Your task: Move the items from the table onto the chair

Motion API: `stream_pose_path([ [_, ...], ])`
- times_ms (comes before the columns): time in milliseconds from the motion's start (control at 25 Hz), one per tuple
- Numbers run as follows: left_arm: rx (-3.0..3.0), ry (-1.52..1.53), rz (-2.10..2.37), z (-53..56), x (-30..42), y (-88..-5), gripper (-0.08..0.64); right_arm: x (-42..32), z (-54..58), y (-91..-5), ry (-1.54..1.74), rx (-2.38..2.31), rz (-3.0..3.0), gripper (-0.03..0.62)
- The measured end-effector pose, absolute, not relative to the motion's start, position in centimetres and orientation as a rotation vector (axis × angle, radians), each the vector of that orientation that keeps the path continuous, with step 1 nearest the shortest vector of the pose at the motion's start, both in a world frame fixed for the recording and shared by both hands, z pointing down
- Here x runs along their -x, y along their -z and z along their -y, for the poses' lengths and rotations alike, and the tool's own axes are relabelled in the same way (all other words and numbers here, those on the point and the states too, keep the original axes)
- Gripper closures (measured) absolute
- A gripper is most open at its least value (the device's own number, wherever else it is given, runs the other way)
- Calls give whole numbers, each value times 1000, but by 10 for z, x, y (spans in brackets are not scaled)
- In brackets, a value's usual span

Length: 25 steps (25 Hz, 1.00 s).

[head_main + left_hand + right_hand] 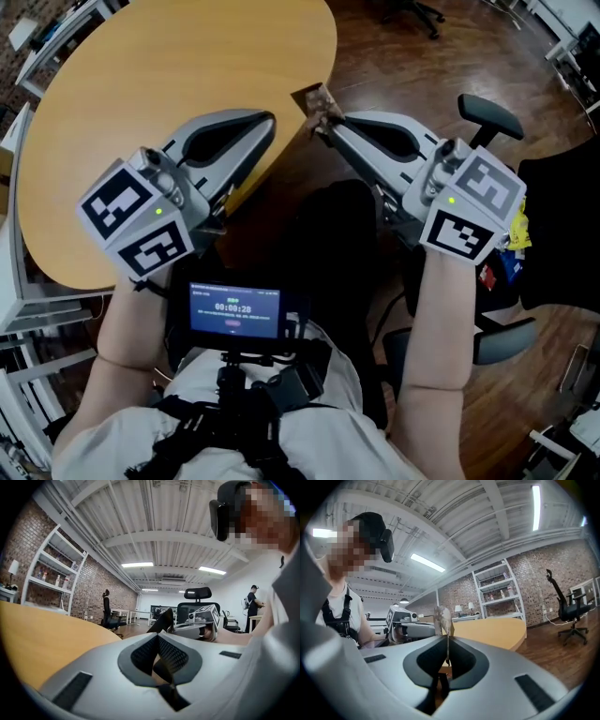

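Your right tool (322, 118) is clamped on a thin brown scrap (319, 97), and the chair (561, 230) lies to its right, on that hand's side.

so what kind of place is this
Likely an open-plan office or lab: exposed brick wall, white shelving, a rolling office chair and a round wooden table.
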<state>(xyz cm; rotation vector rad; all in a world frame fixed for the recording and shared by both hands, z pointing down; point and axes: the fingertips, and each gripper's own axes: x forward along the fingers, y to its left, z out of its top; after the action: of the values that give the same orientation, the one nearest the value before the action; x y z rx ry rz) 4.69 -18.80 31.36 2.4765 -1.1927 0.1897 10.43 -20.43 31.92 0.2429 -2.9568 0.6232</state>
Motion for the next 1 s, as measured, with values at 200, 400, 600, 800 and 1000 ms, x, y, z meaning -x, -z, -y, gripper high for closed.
stream_pose_path([
  [200, -2504, -178, 1159, 188, -53, -315, 545, -111, 204, -319, -621, -290, 2960, 584],
  [400, -2550, -155, 1050, 189, -68, -318, 545, -129, 201, -320, -612, -417, 2940, 584],
  [600, -2571, -107, 1094, 191, -63, -316, 545, -127, 204, -320, -559, -397, 2950, 583],
  [800, -2579, -32, 1133, 193, -58, -321, 545, -127, 209, -323, -483, -429, 2944, 583],
  [1000, -2549, 18, 1064, 204, -75, -343, 545, -163, 219, -345, -467, -669, 2868, 583],
])
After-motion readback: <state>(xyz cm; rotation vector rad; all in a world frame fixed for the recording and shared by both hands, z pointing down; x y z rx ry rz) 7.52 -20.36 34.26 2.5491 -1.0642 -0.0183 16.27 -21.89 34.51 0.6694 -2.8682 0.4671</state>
